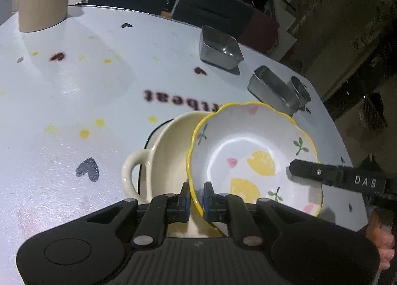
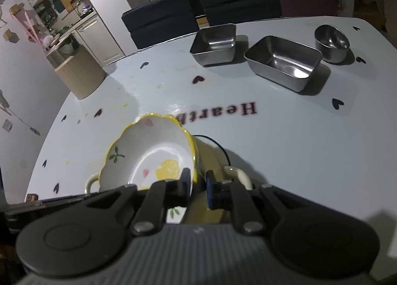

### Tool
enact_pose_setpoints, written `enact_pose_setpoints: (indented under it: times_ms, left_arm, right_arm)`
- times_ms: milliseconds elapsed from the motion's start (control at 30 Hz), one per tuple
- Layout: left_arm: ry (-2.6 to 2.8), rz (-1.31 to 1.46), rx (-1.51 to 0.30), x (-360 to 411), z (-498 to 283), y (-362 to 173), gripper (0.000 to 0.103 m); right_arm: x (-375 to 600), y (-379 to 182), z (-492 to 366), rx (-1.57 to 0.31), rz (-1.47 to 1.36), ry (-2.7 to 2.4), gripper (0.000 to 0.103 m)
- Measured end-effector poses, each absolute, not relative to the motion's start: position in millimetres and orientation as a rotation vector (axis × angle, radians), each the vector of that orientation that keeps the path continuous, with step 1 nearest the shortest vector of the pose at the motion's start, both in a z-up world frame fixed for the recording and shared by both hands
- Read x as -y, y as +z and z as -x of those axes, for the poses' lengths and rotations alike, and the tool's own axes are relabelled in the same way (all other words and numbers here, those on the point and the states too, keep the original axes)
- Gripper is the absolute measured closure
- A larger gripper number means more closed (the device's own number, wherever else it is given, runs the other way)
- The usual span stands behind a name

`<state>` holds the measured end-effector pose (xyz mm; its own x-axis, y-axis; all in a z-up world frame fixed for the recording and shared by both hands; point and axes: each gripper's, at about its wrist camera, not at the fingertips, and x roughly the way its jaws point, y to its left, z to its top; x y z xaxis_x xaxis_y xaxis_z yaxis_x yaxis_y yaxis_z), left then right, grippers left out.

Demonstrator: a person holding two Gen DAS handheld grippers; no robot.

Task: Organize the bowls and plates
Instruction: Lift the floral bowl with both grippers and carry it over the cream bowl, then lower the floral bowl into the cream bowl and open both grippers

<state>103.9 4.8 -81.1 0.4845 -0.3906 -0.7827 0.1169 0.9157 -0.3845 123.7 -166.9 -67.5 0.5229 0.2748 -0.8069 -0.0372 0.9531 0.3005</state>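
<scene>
the left claw is clamped on the near rim of the lemon bowl, one pad inside and one outside. the right claw is clamped on the opposite side of the same rim, so both hold the bowl between them. the bowl is tilted and sits partly inside the cream bowl, which stands on the table. the cream bowl lies directly below, so the coming move seems to be straight down. both claws are equally near. three steel dishes stand well apart behind.
</scene>
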Motion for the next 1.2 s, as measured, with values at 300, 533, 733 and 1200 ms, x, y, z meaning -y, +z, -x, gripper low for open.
enact_pose_setpoints:
  times_ms: [300, 533, 733, 1200]
  left_arm:
    - [-0.335, 0.232, -1.063, 7, -106, -92, 0.086]
    - [-0.346, 0.198, -1.072, 12, -106, -95, 0.084]
    - [-0.353, 0.104, -1.066, 22, -105, -92, 0.08]
    - [-0.329, 0.135, -1.037, 10, -105, -81, 0.082]
  right_arm:
    - [168, -71, -123, -1.02, -0.225, 0.162, 0.088]
    - [169, -71, -124, -1.02, -0.211, 0.153, 0.088]
    - [169, -72, -125, -1.023, -0.209, 0.147, 0.088]
    - [166, -73, -125, -1.02, -0.193, 0.138, 0.092]
